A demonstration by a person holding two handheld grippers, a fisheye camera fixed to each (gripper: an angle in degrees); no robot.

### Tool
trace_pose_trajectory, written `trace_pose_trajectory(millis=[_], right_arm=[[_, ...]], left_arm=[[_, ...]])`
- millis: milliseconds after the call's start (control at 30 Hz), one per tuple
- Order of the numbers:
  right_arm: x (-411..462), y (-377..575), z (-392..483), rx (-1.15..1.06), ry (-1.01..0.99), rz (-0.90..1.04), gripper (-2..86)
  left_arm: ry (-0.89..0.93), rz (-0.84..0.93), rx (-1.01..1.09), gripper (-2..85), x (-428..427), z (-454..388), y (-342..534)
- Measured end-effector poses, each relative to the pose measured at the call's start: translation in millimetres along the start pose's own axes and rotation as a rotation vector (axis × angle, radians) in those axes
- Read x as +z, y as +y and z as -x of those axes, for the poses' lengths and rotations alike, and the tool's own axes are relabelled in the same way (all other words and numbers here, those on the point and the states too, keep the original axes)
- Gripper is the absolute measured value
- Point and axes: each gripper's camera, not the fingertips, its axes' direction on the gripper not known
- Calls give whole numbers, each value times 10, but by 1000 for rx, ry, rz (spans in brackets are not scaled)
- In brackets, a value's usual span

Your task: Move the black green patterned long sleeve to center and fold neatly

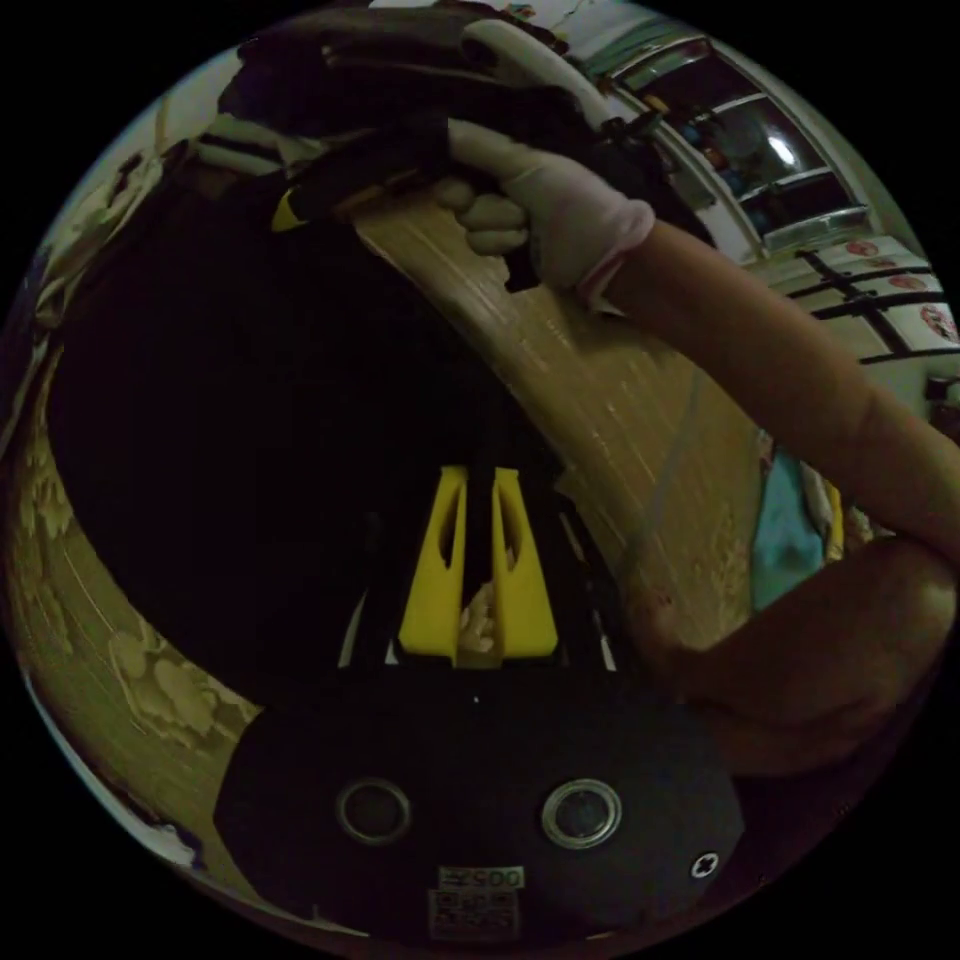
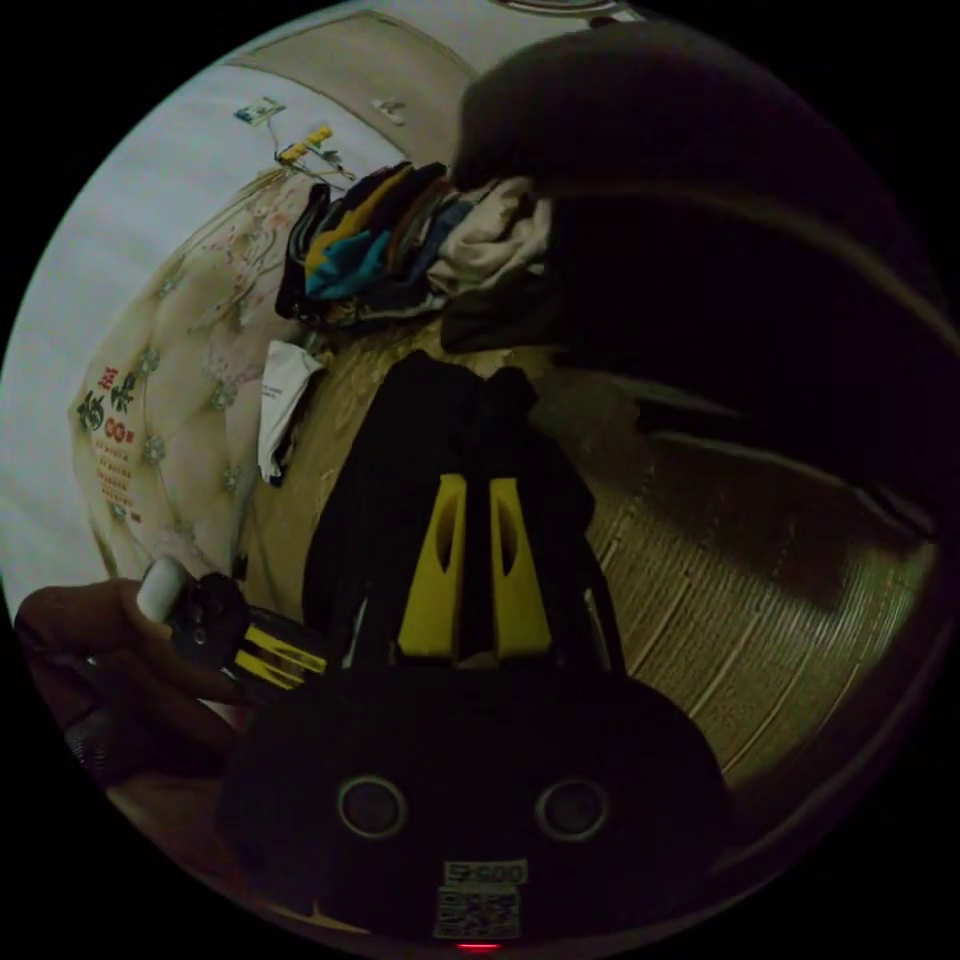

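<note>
Both yellow-jawed tools pinching dark cloth: left hand-held gripper (image 1: 478,480) clamped on the black long sleeve (image 1: 250,420), right hand-held gripper (image 2: 474,490) likewise. Garment spread over the tan quilted bed (image 2: 760,620), near a pile of clothes (image 2: 400,245) by the tufted headboard (image 2: 190,400).

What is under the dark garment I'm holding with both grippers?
Under the dark garment lies the tan woven mat, visible around its edges. Whatever sits directly beneath the cloth is covered. Both the left gripper and right gripper pinch the fabric.
</note>
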Motion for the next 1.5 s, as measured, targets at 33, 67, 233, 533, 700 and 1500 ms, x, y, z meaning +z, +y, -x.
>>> trace_pose_trajectory(millis=[33, 67, 233, 533, 700, 1500], right_arm=[[-17, 35, -127, 3, -10, 2, 30], [-56, 59, -244, 6, -33, -7, 31], [-248, 111, -604, 16, -102, -41, 35], [-1056, 471, -1182, 64, -74, -149, 27], [-1233, 607, -1105, -102, -290, -130, -6], [-1430, 955, -2555, -12, -338, 263, 120]], left_arm=[[-17, -15, -20, 54, 36, -52, 0], [-43, -62, -42, 58, 62, -168, 18], [-102, -181, -100, 57, 51, -657, 156], [-192, -273, -105, 0, 13, -1211, 82], [-165, -282, -215, -6, 168, -1078, -368], [59, -229, -359, 128, -118, -88, 351]])
